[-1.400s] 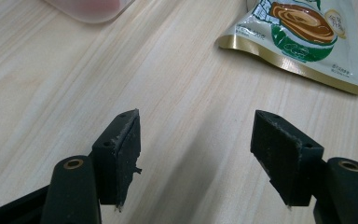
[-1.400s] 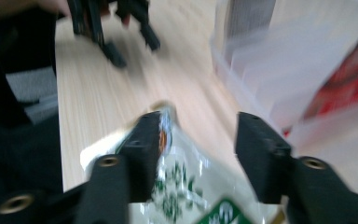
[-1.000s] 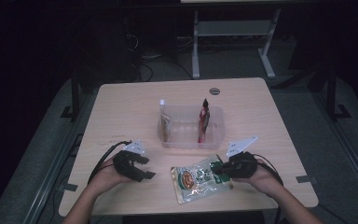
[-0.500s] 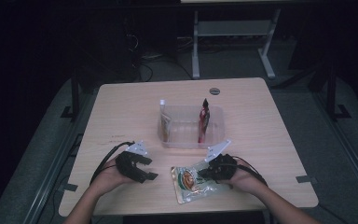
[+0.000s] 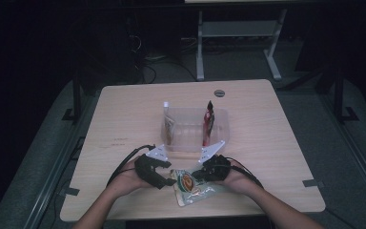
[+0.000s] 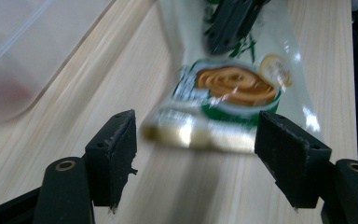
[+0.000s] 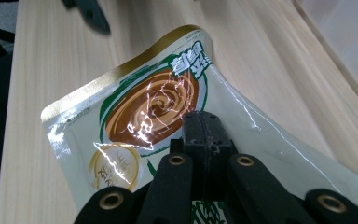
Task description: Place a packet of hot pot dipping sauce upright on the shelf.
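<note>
Progress looks partial: two packets already stand in the clear bin (image 5: 221, 125) at mid-tabletop (image 5: 124, 109), a pale one (image 5: 167, 125) at its left end and a red one (image 5: 208, 123) toward its right. A third, the green-and-white pouch (image 5: 191, 185), lies near the front edge, not yet binned. The right hand-held gripper (image 7: 204, 140) is clamped shut on the pouch's edge, tilting it up off the wood. The left hand-held gripper (image 6: 196, 154) has just been opening its jaws; they stand apart, flanking the pouch's other end without pressing it. Lifting and carrying to the bin remain, I judge.
</note>
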A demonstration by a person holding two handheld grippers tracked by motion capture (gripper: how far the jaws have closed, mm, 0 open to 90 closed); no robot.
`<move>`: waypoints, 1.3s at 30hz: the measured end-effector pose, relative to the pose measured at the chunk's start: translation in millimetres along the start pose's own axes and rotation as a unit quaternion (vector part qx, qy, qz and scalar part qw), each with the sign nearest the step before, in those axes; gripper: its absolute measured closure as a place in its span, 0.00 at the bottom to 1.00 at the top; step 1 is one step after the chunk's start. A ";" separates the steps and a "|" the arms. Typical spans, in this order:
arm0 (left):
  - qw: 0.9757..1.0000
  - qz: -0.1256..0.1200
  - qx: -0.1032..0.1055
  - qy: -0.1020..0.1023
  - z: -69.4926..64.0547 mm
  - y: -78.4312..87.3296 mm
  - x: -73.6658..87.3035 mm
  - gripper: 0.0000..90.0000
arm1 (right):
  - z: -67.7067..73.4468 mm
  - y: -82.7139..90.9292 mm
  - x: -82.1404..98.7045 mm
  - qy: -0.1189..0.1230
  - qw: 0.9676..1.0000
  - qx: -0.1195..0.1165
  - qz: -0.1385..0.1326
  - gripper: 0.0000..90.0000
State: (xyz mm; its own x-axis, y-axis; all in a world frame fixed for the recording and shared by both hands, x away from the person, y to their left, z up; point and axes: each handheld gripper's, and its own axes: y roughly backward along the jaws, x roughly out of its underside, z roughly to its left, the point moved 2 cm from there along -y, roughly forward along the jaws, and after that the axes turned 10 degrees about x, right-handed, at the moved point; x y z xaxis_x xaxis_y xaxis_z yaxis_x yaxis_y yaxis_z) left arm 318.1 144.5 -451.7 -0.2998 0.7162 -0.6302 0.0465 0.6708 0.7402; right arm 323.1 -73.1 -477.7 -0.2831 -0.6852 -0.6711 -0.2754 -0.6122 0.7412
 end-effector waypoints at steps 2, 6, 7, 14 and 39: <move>1.000 -0.007 0.001 0.001 1.0 -3.1 -4.0 0.32 | 0.0 -1.3 -1.7 -0.001 1.000 0.001 -0.003 1.00; 1.000 -0.002 0.005 -0.001 3.7 -12.2 -9.8 0.31 | -1.2 8.1 0.3 -0.013 1.000 0.004 -0.012 1.00; 1.000 0.002 0.006 0.001 4.0 -14.6 -10.6 0.31 | -2.7 10.6 0.7 -0.013 1.000 0.006 -0.017 1.00; 1.000 0.009 0.013 -0.004 3.2 -34.2 -23.5 0.28 | -10.2 27.9 5.7 -0.049 0.998 0.018 -0.032 0.90; 0.999 0.023 0.004 -0.031 -0.5 -48.0 -23.2 0.70 | -36.1 93.8 50.1 -0.129 0.987 0.067 -0.070 0.47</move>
State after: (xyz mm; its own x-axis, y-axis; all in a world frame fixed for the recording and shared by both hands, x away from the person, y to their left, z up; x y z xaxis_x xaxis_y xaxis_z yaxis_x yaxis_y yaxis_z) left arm 322.3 95.5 -472.6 -0.2383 0.7561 -0.6096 0.0671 0.6390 0.7663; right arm 316.2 -179.1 -441.2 -0.4542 -0.4639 -0.7606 -0.4417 -0.6242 0.6445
